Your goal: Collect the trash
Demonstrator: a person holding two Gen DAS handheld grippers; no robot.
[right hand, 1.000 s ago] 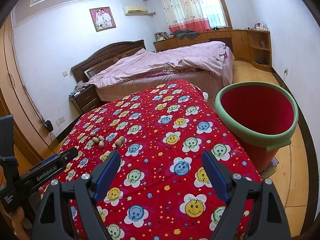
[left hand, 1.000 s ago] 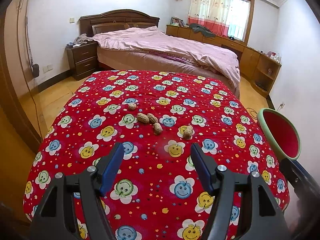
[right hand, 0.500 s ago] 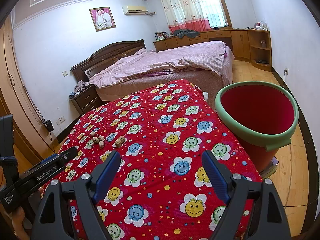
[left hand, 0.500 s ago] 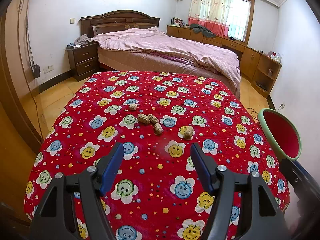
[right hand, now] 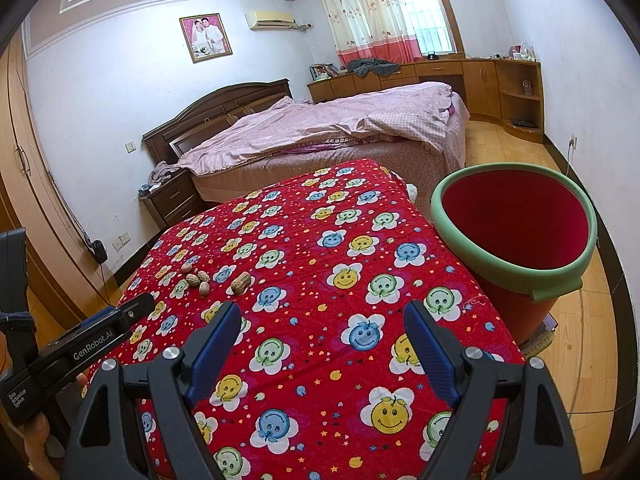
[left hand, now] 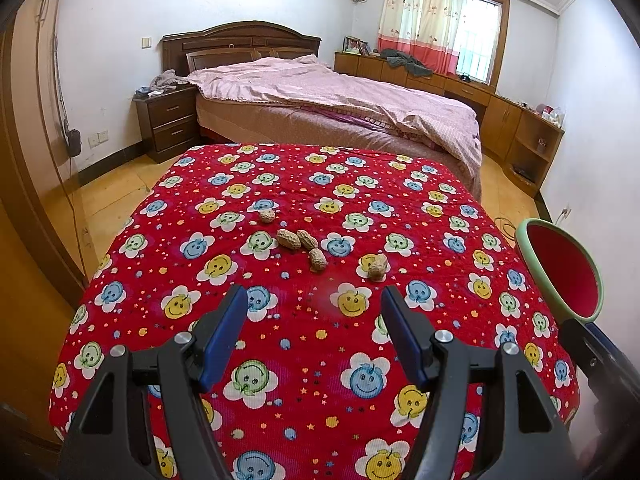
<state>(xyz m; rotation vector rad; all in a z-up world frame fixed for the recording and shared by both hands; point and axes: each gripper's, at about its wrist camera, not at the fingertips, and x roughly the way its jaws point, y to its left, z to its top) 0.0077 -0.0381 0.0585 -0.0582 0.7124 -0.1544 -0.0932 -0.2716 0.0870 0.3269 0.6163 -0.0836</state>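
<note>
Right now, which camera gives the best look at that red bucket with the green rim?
The right wrist view: the red bucket shows whole there, rim, inside and outer wall, beside the table. The left wrist view catches only a slice of it at the right edge.

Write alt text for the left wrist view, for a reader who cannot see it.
The open left gripper hovers above a red smiley-flower tablecloth, empty, with five peanut shells lying just ahead of its blue fingertips. A red bin with a green rim stands off the table's right edge; a bed with a pink quilt fills the background.
</note>
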